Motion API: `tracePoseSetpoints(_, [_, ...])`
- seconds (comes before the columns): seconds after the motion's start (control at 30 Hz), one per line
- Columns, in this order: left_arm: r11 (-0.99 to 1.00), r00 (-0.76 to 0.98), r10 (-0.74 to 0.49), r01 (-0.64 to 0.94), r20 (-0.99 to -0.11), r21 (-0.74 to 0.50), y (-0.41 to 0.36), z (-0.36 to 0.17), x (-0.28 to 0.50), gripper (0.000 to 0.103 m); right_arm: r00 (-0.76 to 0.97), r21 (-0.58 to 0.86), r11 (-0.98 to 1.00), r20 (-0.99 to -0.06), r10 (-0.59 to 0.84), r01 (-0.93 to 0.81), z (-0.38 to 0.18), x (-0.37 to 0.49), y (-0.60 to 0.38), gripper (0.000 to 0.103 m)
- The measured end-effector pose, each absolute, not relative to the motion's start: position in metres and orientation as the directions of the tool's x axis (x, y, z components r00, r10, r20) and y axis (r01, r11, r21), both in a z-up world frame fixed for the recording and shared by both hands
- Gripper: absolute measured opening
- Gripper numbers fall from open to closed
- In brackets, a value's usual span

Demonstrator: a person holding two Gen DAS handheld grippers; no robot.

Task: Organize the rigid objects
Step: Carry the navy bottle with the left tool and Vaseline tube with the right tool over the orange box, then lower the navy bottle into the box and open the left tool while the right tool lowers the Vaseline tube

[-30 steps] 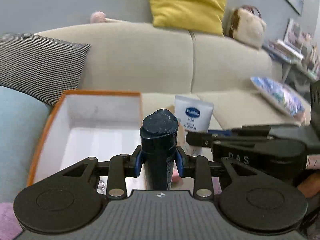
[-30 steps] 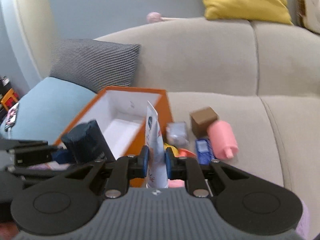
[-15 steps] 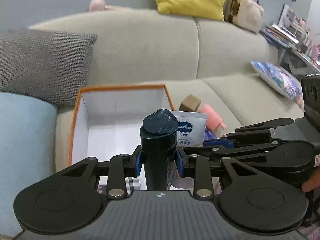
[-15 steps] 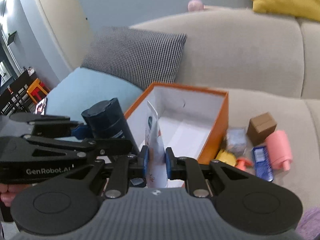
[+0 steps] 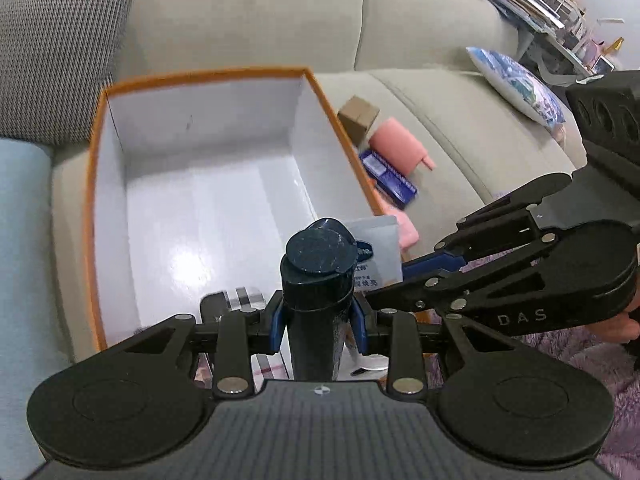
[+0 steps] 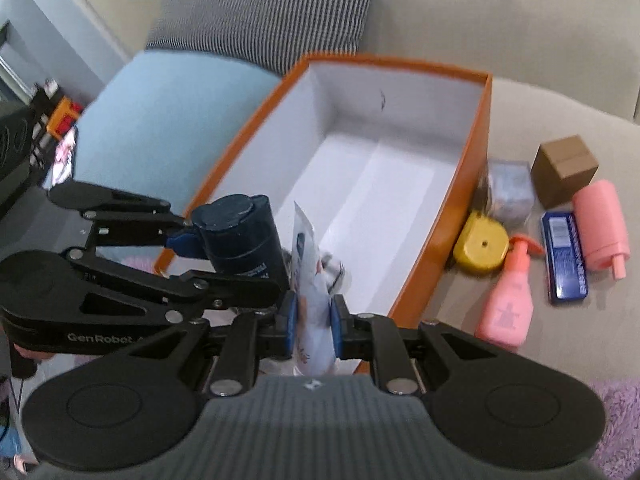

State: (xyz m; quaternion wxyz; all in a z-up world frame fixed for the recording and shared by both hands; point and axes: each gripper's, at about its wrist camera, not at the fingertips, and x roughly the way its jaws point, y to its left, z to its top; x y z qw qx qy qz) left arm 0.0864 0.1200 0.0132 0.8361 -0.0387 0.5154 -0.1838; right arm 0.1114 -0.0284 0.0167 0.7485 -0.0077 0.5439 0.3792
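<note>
In the left wrist view, one dark blue bottle (image 5: 318, 276) was clamped upright in the left gripper (image 5: 319, 316), tilted down over the near end of one orange box (image 5: 90, 200); the bottle's base was hidden. In the right wrist view, one white tube (image 6: 310, 280) was pinched edge-on in the right gripper (image 6: 312, 326) over the same box, with six items counted beside it; the tube's print was blurred.

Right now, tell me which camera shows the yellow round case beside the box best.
The right wrist view: the yellow round case lies in plain sight on the sofa against the orange box's outer wall, next to the pink spray bottle. The left wrist view does not show it; the box wall hides that spot.
</note>
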Motion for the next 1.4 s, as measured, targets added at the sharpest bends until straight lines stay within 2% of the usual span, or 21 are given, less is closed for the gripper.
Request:
tracePoseSetpoints(0.67, [0.878,0.194,-0.466,0.228,-0.863,-0.422,0.150,-0.038,0.135,0.037,-0.078,0.363,0.708,-0.913,0.401,-0.606,-0.027,0.148,0.019,0.018])
tracePoseSetpoints(0.87, [0.869,0.180,-0.491,0.175,-0.853,-0.463,0.156,-0.051,0.149,0.037,-0.002,0.231,0.672,-0.946,0.323,-0.704,-0.024,0.147,0.039,0.018])
tracePoseSetpoints(1.0, [0.880,0.169,-0.471,0.152,-0.866,-0.449,0.152,-0.057,0.158,0.037,0.009,0.165,0.624,-0.964,0.266,-0.764,-0.028,0.151,0.051,0.019])
tracePoseSetpoints(1.2, [0.885,0.161,-0.463,0.125,-0.871,-0.448,0.156,-0.070,0.162,0.037,-0.157,0.288,0.612,-0.953,0.259,-0.736,-0.033,0.173,0.055,0.020])
tracePoseSetpoints(1.4, [0.887,0.161,-0.459,0.133,-0.874,-0.442,0.152,-0.071,0.162,0.037,-0.152,0.239,0.550,-0.968,0.198,-0.800,-0.035,0.165,0.063,0.020])
